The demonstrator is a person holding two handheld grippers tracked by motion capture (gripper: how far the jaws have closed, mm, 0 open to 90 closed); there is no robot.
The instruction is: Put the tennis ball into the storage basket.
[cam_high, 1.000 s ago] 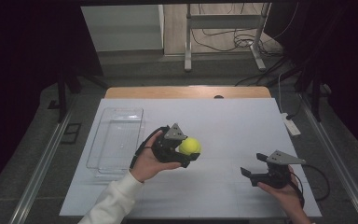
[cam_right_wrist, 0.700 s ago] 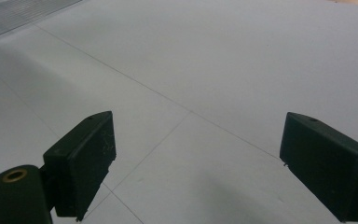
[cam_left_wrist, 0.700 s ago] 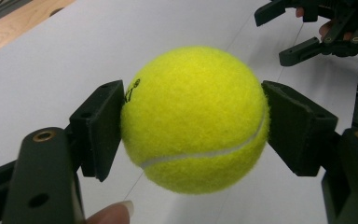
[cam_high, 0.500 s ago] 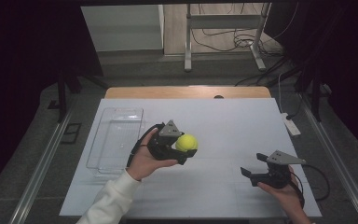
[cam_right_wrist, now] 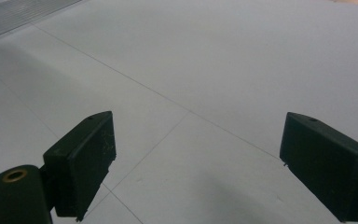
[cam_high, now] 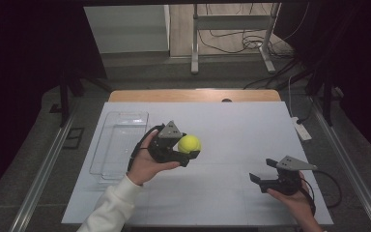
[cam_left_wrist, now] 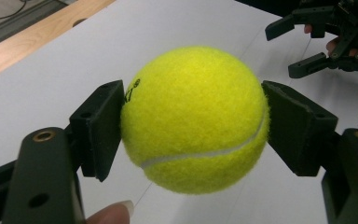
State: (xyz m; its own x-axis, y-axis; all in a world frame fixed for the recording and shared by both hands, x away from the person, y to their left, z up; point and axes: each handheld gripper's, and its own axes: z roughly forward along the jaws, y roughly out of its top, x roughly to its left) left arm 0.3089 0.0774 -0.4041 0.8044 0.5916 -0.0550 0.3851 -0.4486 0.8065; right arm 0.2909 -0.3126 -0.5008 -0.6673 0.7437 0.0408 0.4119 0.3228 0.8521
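Observation:
A yellow tennis ball (cam_high: pixel 189 144) is held above the middle of the white table (cam_high: pixel 232 125), my left gripper (cam_high: pixel 187 151) shut on it. In the left gripper view the ball (cam_left_wrist: pixel 193 116) sits between the two black pads (cam_left_wrist: pixel 98 126), which press on its sides; a fingertip of the hand shows at the bottom edge. My right gripper (cam_high: pixel 261 170) is held low at the front right, open, with nothing between its jaws. The right gripper view shows its pads (cam_right_wrist: pixel 86 156) wide apart over bare white table (cam_right_wrist: pixel 205 70). In the left gripper view the right gripper (cam_left_wrist: pixel 298 44) appears at the top right.
A clear plastic tray (cam_high: pixel 121 140) lies on the table's left side, beside the left hand. A white power strip (cam_high: pixel 302 130) lies off the right edge. A wooden edge (cam_high: pixel 193 95) runs along the back. Metal stand legs and cables are on the floor behind.
My left gripper has drifted slightly to the left and farther away with the ball still in it. The right gripper has stayed where it was.

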